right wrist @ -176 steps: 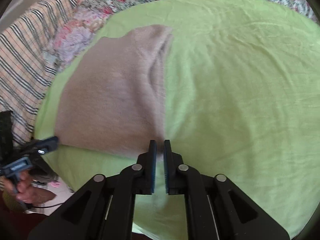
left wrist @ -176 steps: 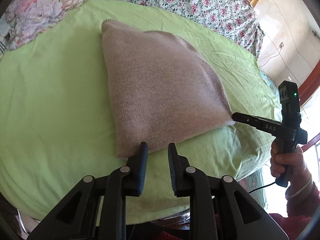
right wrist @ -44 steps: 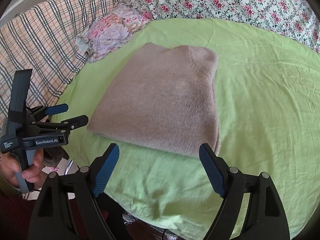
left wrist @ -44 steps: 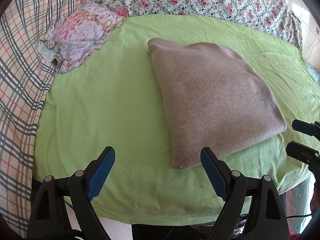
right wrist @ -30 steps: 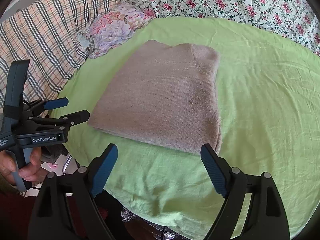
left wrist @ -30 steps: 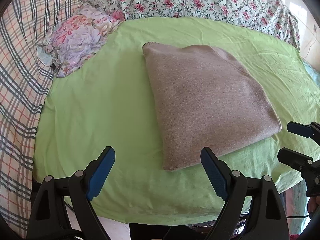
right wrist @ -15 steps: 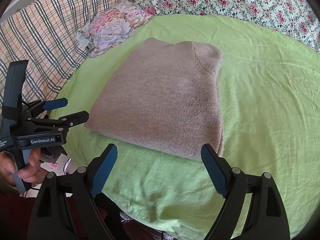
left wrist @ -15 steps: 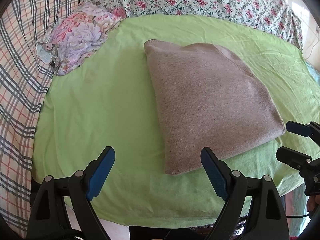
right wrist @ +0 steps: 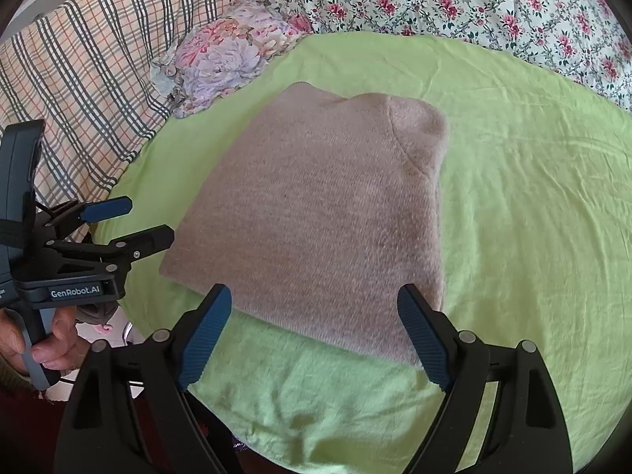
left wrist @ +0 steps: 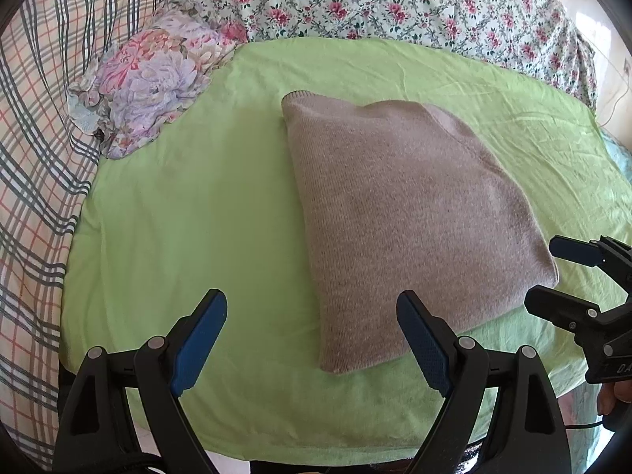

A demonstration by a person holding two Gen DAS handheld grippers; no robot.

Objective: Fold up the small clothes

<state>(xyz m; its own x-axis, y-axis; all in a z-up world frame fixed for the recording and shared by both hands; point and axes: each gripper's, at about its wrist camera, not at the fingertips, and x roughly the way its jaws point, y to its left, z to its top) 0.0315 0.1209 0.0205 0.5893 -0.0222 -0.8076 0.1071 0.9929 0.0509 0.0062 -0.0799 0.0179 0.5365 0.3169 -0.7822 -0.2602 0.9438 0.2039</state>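
A folded sweater (left wrist: 410, 213) of beige knit lies flat on the green sheet (left wrist: 189, 229) that covers the bed, roughly in the middle of the sheet. It forms a rough rectangle whose long axis runs from the near edge of the bed toward the floral cover (left wrist: 395, 4) at the far side. In the left wrist view the far end leans to the left, the ribbed corner pointing away; in the right wrist view the rounded collar end (right wrist: 418, 126) lies farthest from the camera, though the knit is soft in focus there and the collar is hard to make out for certain.

The left hand-held gripper (left wrist: 312, 331) has its jaws spread wide with nothing between them, and hangs above the near left part of the sheet, its right finger over the sweater's near corner. The right hand-held gripper (right wrist: 316, 331) is spread just as wide and is empty too, above the sweater's near edge. Neither visibly touches the cloth.

A flowered pillow (left wrist: 154, 83) sits at the far left of the sheet, beside a checked blanket (left wrist: 35, 150). A hand (right wrist: 35, 347) grips the left tool's handle
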